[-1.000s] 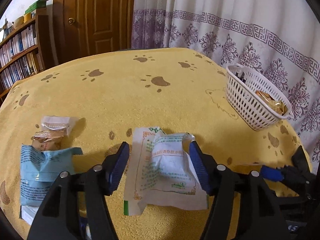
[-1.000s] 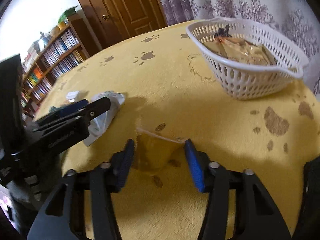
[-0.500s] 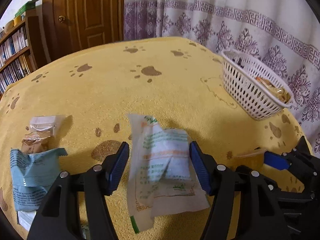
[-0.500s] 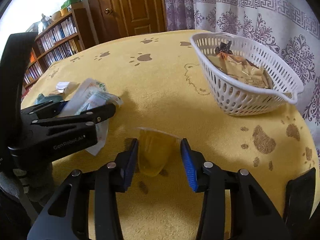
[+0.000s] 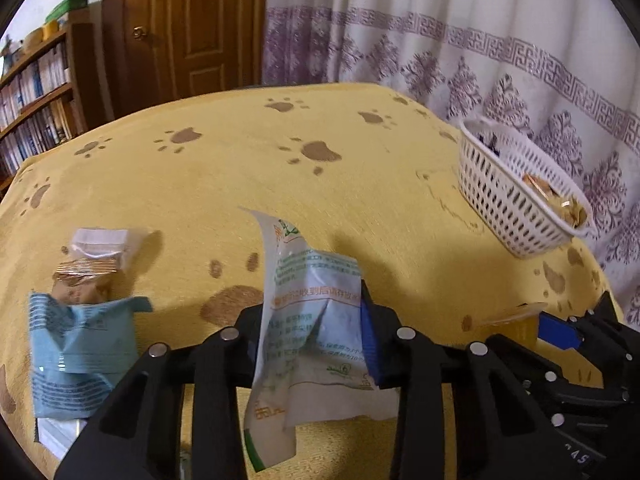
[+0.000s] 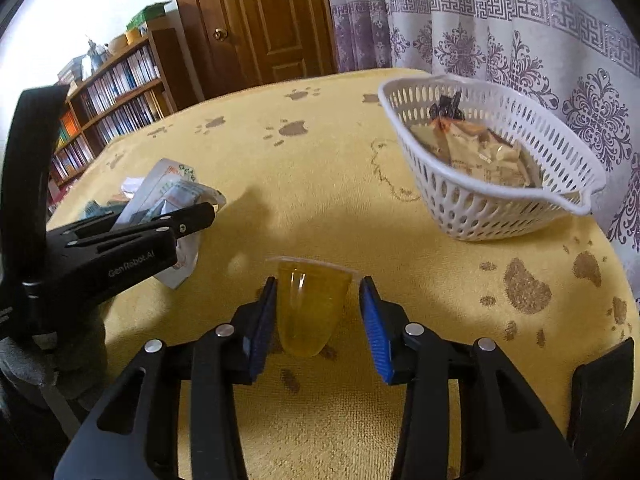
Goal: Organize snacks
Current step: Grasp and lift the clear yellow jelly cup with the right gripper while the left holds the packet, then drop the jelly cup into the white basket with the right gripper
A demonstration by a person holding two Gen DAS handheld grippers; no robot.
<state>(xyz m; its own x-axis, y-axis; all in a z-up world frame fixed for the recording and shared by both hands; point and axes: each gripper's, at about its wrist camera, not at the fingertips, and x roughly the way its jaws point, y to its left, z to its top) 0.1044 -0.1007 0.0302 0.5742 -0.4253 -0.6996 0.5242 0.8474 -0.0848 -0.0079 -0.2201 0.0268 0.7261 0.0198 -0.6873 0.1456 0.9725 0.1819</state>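
My left gripper [image 5: 314, 340] is closing, and its pads press a crumpled white-and-green snack packet [image 5: 312, 320] that stands up between them. The same gripper [image 6: 200, 216] and packet [image 6: 172, 188] show at the left of the right wrist view. My right gripper [image 6: 318, 320] is closing around a yellow jelly cup [image 6: 310, 308] lying tilted on the yellow cloth. The left pad touches the cup, and a small gap shows at the right pad. A white basket [image 6: 480, 208] with several snacks stands at the far right, also visible as the basket [image 5: 516, 216] from the left wrist.
A blue packet [image 5: 80, 344], a brown-gold snack [image 5: 86, 276] and a small white packet [image 5: 100, 240] lie at the left. The paw-print cloth [image 5: 240, 168] ends near a curtain [image 5: 480, 40]. A door [image 6: 260, 20] and bookshelf [image 6: 112, 100] stand behind.
The left jaws have come together on the white-and-green packet, crumpling it upright. The right jaws have narrowed around the jelly cup. Neither hand has travelled much.
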